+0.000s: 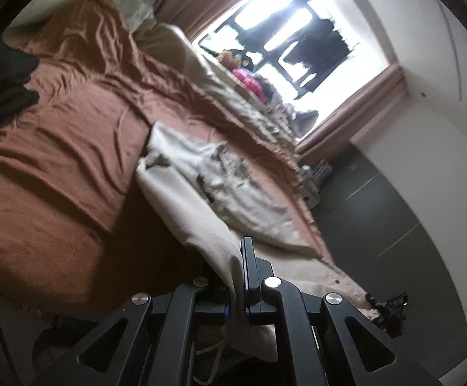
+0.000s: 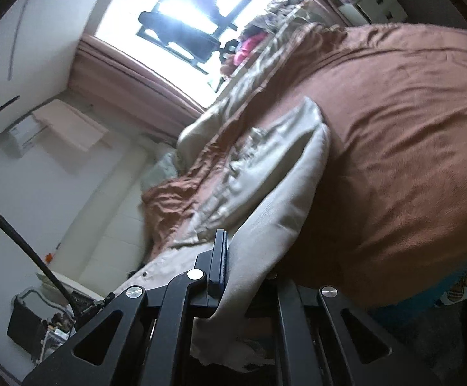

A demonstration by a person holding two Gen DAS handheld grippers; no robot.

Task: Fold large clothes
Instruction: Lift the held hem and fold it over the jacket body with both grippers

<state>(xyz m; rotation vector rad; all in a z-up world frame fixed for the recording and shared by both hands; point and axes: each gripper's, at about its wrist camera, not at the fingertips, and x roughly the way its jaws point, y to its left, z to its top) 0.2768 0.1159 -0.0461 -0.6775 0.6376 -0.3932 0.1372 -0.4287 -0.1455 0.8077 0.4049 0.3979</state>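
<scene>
A large beige garment [image 1: 201, 186] is lifted off a bed with a rust-brown cover [image 1: 59, 135]. My left gripper [image 1: 238, 276] is shut on one edge of it, the cloth pinched between the fingers and hanging below them. The far part of the garment still rests crumpled on the bed. In the right wrist view the same garment [image 2: 275, 186] stretches from the bed to my right gripper [image 2: 233, 263], which is shut on another edge of the cloth. Both views are tilted steeply.
A bright window with pink curtains [image 1: 297, 32] is behind the bed. A crumpled beige quilt [image 1: 233, 96] lies along the bed's far side. A dark garment [image 1: 4, 83] lies on the bed at the left. A dark wardrobe [image 1: 378, 212] stands by the bed.
</scene>
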